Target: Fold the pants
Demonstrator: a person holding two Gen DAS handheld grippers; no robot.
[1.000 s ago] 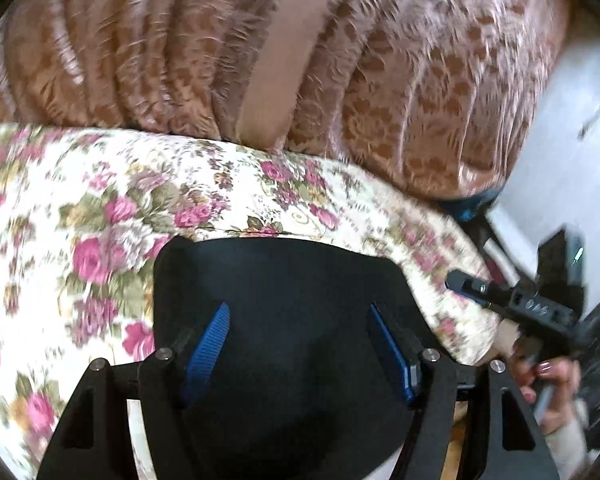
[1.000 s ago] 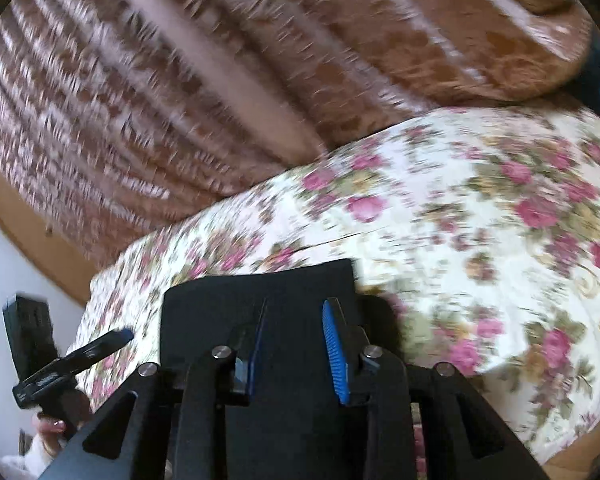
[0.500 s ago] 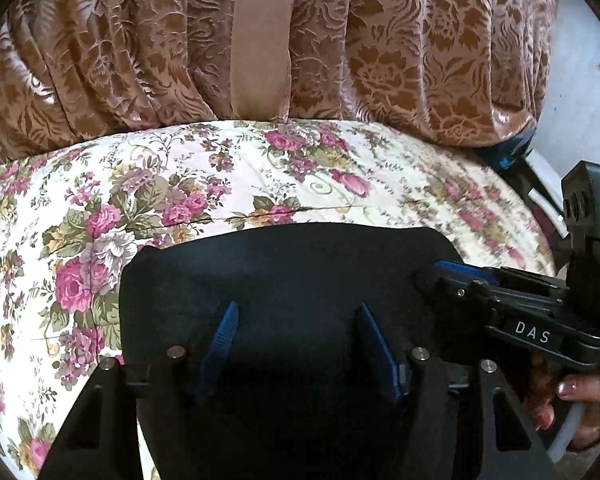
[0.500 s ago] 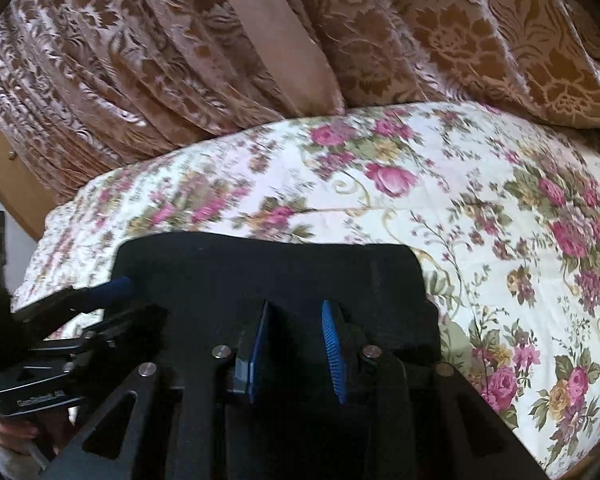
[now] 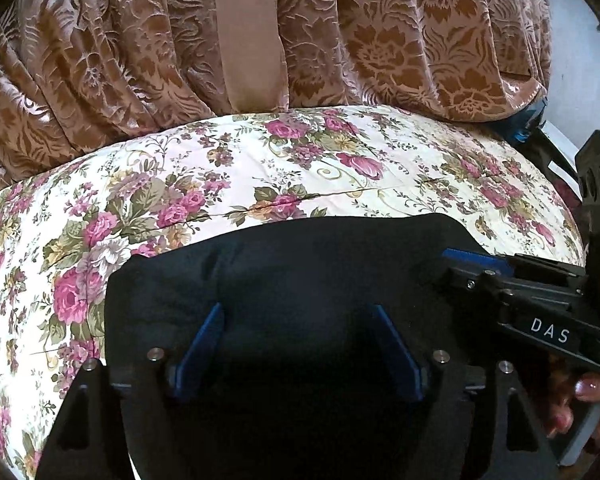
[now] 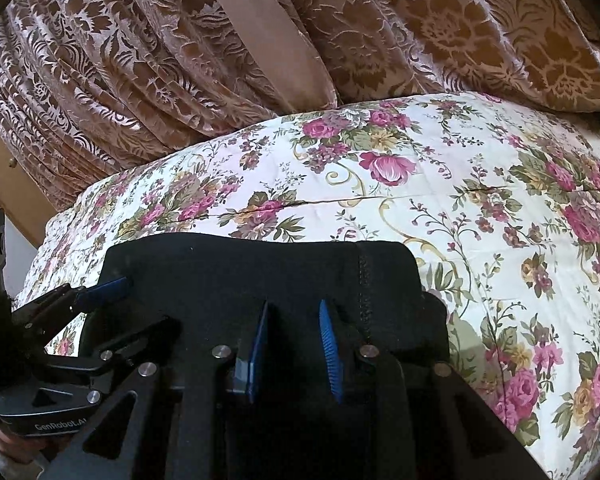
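The black pants [image 5: 320,264] lie as a folded slab on the floral bedspread [image 5: 300,168], their far edge straight across. My left gripper [image 5: 300,340] is over their near part, and its jaws are opening. Cloth lies between the blue pads, which stand off it. In the right wrist view the pants [image 6: 240,272] show a stitched seam at the right. My right gripper [image 6: 294,340] holds a narrow gap packed with black cloth, shut on the pants. The two grippers sit side by side on the same near edge.
A brown patterned curtain [image 5: 140,60] hangs right behind the bed. The bedspread [image 6: 460,200] stretches bare to the right and beyond the pants. A person's hand [image 5: 588,388] grips the right tool's handle. Wooden furniture [image 6: 0,168] stands at the far left.
Both grippers came down toward the bed with the pants, which now rest flat on the bedspread. The left jaws have spread wider. The right tool has drawn close beside the left.
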